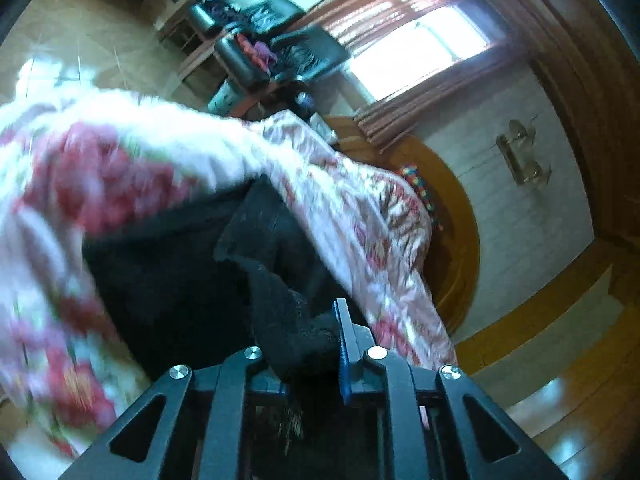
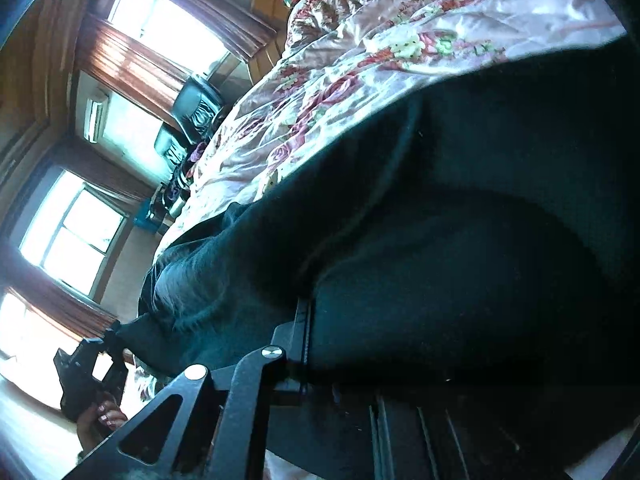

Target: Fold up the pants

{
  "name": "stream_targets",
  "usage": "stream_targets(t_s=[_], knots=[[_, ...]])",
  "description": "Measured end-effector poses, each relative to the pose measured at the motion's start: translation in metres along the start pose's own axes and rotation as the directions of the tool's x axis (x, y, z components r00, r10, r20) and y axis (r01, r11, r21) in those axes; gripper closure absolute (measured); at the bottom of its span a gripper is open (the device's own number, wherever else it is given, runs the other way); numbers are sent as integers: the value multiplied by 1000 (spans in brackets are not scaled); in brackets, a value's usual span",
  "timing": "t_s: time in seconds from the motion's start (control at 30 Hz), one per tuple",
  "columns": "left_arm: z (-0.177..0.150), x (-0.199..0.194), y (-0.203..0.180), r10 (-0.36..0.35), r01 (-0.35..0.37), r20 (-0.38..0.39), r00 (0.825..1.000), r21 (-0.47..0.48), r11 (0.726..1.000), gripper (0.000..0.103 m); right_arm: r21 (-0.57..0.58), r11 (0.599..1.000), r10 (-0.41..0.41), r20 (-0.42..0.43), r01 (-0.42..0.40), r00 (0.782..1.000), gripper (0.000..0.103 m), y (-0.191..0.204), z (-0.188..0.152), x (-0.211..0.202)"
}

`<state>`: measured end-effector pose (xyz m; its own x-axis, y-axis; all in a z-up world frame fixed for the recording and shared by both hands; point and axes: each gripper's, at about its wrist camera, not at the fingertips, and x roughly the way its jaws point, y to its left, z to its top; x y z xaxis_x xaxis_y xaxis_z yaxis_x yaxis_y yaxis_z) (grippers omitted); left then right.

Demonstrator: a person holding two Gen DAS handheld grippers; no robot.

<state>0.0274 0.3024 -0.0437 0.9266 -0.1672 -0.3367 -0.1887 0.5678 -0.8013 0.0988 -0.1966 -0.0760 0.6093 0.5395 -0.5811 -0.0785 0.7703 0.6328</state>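
The black pants (image 1: 168, 280) lie spread on a floral quilt (image 1: 352, 208). In the left wrist view my left gripper (image 1: 308, 332) is shut on a bunched fold of the pants, lifted off the bed; only its blue right finger (image 1: 344, 344) shows. In the right wrist view the pants (image 2: 440, 220) fill the frame and drape over my right gripper (image 2: 314, 320), shut on the cloth; its right finger is hidden. Far off at lower left, the left gripper (image 2: 114, 332) grips a corner of the pants, a hand (image 2: 100, 412) behind it.
The quilt (image 2: 360, 60) covers a bed with a wooden headboard (image 1: 456, 216) and a colourful pillow (image 1: 416, 184). Black chairs (image 1: 280, 44) piled with clothes stand beyond the bed. Curtained windows (image 2: 72, 232) line the wall; a tiled floor (image 1: 80, 40) lies past the bed's edge.
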Motion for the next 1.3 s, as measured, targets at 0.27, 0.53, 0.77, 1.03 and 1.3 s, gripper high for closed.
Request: stream_targets(t_s=[0.27, 0.53, 0.77, 1.03, 1.3], knots=[[40, -20, 5, 1, -3, 114, 994, 20, 1000, 88, -138, 985, 117, 58, -108, 991, 95, 47, 0, -34], [19, -29, 70, 224, -194, 153, 963, -192, 962, 89, -101, 995, 11, -105, -22, 994, 95, 4, -42, 10], [7, -46, 63, 279, -240, 213, 936, -190, 952, 63, -144, 989, 3, -98, -17, 995, 95, 3, -44, 9], [-25, -40, -45, 196, -267, 306, 932, 212, 940, 54, -63, 996, 50, -91, -55, 995, 79, 3, -34, 1], [-94, 55, -97, 92, -12, -154, 984, 456, 890, 53, 101, 995, -25, 62, 18, 998, 56, -43, -11, -58]])
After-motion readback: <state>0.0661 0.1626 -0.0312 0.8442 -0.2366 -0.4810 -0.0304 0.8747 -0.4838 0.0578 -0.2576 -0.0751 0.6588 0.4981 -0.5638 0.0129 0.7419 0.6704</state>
